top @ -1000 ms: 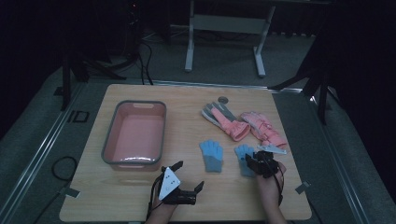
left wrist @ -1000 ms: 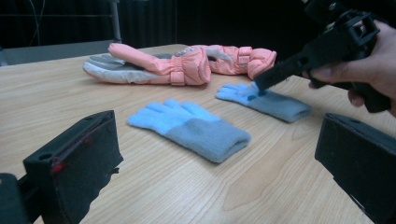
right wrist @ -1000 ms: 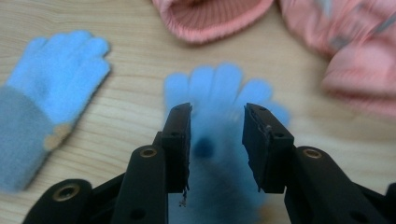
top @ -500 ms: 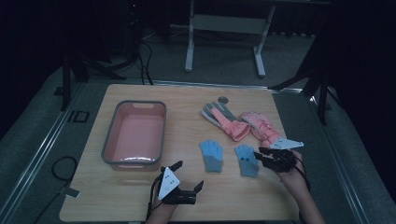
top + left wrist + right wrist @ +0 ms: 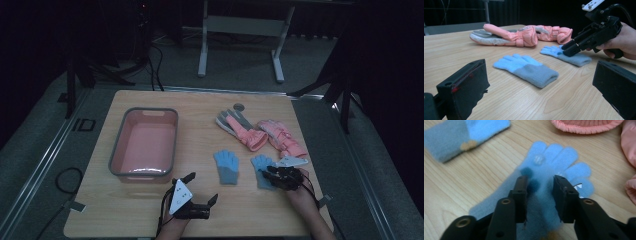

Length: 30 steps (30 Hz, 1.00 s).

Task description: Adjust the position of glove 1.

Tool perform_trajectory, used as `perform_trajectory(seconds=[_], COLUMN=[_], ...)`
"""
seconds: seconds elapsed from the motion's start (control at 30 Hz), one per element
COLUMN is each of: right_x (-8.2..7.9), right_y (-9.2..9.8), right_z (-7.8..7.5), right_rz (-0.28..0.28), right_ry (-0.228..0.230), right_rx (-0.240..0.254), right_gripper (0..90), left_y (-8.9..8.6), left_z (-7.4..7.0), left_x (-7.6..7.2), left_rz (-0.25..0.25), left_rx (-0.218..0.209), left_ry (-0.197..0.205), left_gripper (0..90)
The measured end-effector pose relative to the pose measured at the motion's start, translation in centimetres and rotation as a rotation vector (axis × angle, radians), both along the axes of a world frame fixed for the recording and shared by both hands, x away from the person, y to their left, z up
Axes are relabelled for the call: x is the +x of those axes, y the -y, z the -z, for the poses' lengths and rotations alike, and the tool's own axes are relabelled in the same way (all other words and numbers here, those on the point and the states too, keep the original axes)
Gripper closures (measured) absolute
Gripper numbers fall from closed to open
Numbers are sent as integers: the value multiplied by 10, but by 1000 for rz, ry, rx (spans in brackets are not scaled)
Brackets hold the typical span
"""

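Right gripper, high view: down on the near-right blue glove; pink tub far left holds nothing, so I judge sorting barely begun, all gloves left. Left gripper view: left gripper wide apart, idle. Right gripper view: jaws have just been closing, fleece bunched between, pads not clearly pinching yet. Glove small, soft, light blue w/ greyer cuff.

Left gripper low near surface, fingers spread wide; right gripper angled down, fingers just closing, partly apart.
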State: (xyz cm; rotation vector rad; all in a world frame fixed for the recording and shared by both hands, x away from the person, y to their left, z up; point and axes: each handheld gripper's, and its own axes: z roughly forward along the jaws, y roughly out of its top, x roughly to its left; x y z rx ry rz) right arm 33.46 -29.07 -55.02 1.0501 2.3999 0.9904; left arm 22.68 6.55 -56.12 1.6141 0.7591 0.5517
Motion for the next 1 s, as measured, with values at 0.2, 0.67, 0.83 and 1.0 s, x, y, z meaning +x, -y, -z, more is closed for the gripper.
perform_trajectory(seconds=[0.2, 0.67, 0.83, 1.0], right_x=[-5, -3, -2, -2], right_y=[-4, -25, -44, -69], right_z=[2, -83, -97, -102], right_rz=[26, 30, -13, -75], right_ry=[25, 109, 123, 132], right_rx=[4, 130, 150, 173], right_gripper=[848, 858, 858, 858], left_y=[0, 0, 0, -1], left_z=[0, 0, 0, 0], left_x=[0, 0, 0, 0], left_rz=[-1, -3, -2, -2], left_rx=[-3, -4, -5, -6], left_ry=[-3, -2, -3, -3], left_gripper=[1, 1, 1, 1])
